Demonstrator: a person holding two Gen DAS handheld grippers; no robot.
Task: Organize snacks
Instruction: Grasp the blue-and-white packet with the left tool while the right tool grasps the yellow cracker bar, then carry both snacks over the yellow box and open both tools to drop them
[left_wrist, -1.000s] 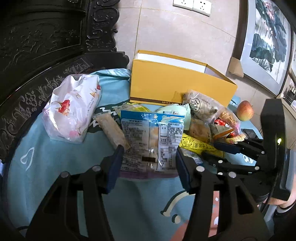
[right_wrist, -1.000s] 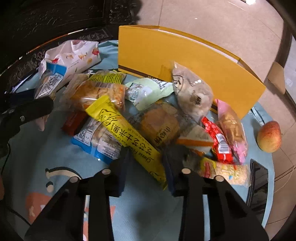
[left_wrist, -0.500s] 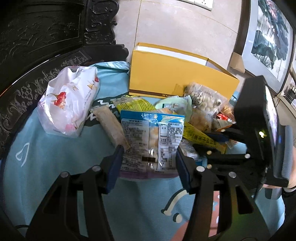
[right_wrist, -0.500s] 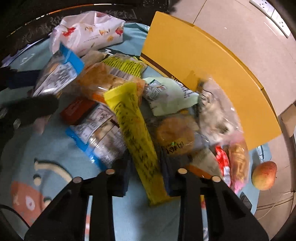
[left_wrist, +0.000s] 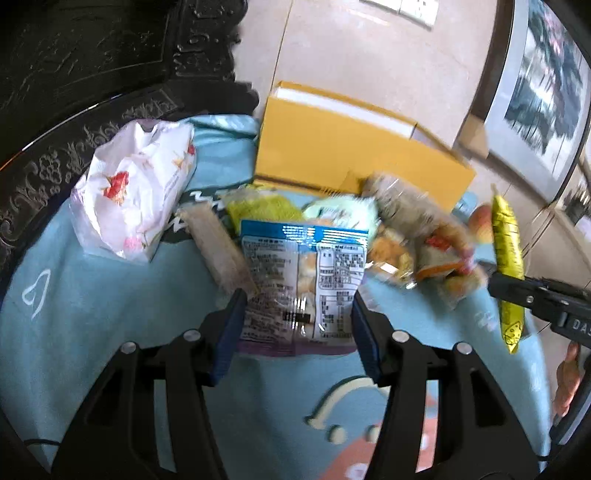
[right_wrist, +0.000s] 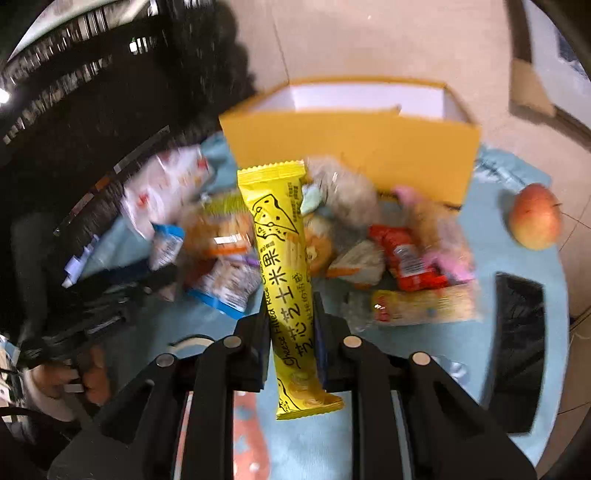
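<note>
Yellow foil fills the near middle of the right wrist view: a long cheese rice-roll stick (right_wrist: 286, 280) is clamped between the fingers of the right gripper (right_wrist: 290, 332), held upright and clear of the pale blue cloth (right_wrist: 424, 369). Its top end points to twelve o'clock, straight at the open yellow box (right_wrist: 351, 144) beyond the heap.

The left gripper (left_wrist: 295, 325) hangs at six o'clock in its own view, fingers apart on either side of a blue-topped clear packet (left_wrist: 303, 280). Whether the pads press its edges I cannot tell.

Past both grippers lies the snack heap (right_wrist: 369, 243): a red packet (right_wrist: 406, 258) at about two o'clock from the stick and a white printed bag (left_wrist: 136, 192) at ten o'clock in the left view. An apple (right_wrist: 535, 218) sits well apart at three o'clock, with a dark phone (right_wrist: 517, 350) nearer, at four.

The step in hand looks like carrying the picked stick to the box. Next, it wants lifting over the near wall and letting go once inside; the stick is long, so laying it lengthwise should fit best.
</note>
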